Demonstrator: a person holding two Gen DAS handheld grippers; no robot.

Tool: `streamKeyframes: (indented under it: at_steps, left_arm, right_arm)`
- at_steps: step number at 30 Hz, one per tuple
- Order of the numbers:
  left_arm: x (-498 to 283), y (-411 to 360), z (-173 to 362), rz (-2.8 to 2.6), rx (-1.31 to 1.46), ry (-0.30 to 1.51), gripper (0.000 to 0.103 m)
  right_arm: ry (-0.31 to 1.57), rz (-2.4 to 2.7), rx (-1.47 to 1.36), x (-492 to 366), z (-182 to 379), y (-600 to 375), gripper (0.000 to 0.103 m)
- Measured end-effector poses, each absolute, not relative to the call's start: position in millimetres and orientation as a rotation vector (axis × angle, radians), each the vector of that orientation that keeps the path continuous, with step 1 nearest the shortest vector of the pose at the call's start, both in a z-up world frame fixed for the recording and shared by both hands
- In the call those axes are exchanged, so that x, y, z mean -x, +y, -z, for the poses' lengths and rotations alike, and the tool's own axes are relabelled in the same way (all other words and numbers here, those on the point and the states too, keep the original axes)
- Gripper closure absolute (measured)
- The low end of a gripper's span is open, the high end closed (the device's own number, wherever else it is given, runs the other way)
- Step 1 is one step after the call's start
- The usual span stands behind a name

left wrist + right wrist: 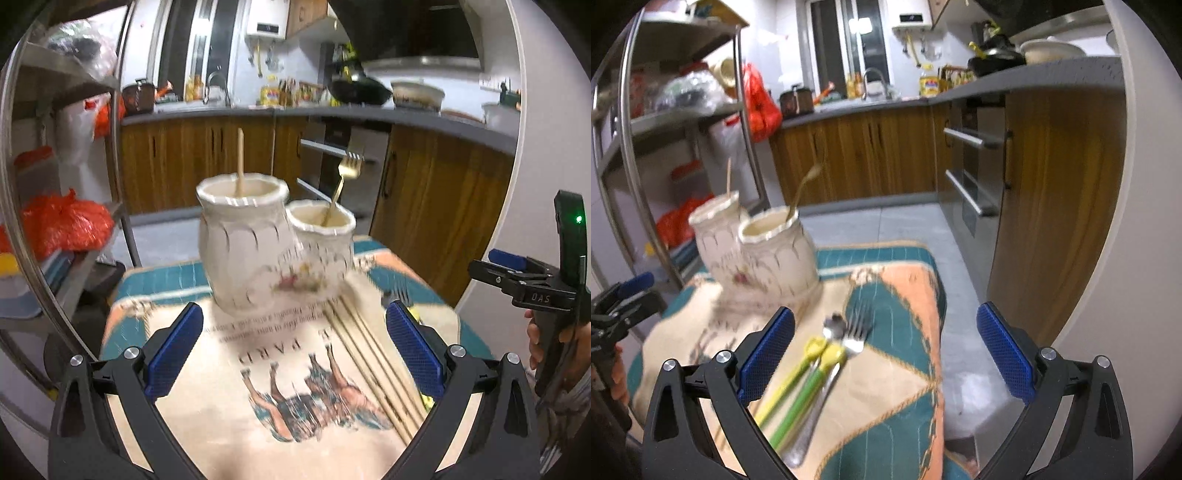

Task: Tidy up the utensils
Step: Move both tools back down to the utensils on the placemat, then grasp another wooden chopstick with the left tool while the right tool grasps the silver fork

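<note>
Both empty, sorting continues.
My right hand-held gripper (885, 350) gapes wide over the loose forks (857, 328), lined up for pickup; my left hand-held gripper (294, 350), equally open, faces the holder (273, 243).

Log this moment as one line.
left gripper: open, empty | right gripper: open, empty | holder: chopstick, gold fork | cloth: fork, spoons, chopsticks
</note>
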State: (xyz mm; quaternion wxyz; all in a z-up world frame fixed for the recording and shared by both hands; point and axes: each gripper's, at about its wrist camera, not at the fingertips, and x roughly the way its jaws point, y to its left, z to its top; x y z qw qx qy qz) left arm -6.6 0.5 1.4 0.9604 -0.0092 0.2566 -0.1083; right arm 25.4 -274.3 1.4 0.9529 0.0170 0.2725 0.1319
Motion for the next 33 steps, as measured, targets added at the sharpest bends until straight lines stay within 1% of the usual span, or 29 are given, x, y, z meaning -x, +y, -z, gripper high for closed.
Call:
streamKeyframes:
  at_steps: [9,13,18,22,24,26,27,31,32,33]
  left_arm:
    - [-7,-33,41,0.241,-0.053,0.707,0.006]
    - [-8,-39,51,0.234,-0.062,0.743,0.007]
    - [-11,-48,58,0.224,-0.084,0.784,0.017]
    - [-12,-54,63,0.234,-0.101,0.818,0.030]
    - [-11,-57,64,0.247,-0.106,0.827,0.033]
    - [-11,-59,64,0.239,-0.111,0.832,0.039]
    - [-12,-60,65,0.240,-0.107,0.841,0.041]
    - [-15,-64,66,0.229,-0.131,0.857,0.054]
    - [-17,-64,66,0.229,-0.130,0.861,0.060]
    - [-18,-66,65,0.232,-0.125,0.866,0.064]
  right_arm:
    - [0.648,-0.265,0.047,-30,27,-259,0.005]
    - [0.650,-0.271,0.046,-29,30,-257,0.005]
    - [0.659,-0.276,0.042,-30,34,-256,0.005]
    - [0.659,-0.282,0.038,-30,36,-255,0.005]
    - [0.659,-0.284,0.034,-30,36,-255,0.005]
    - [0.661,-0.284,0.030,-30,37,-256,0.005]
    - [0.660,-0.285,0.027,-30,37,-256,0.005]
    - [0.656,-0.290,0.024,-29,37,-256,0.005]
    - [0.657,-0.290,0.025,-29,37,-255,0.005]
    - [0.658,-0.290,0.027,-29,38,-254,0.005]
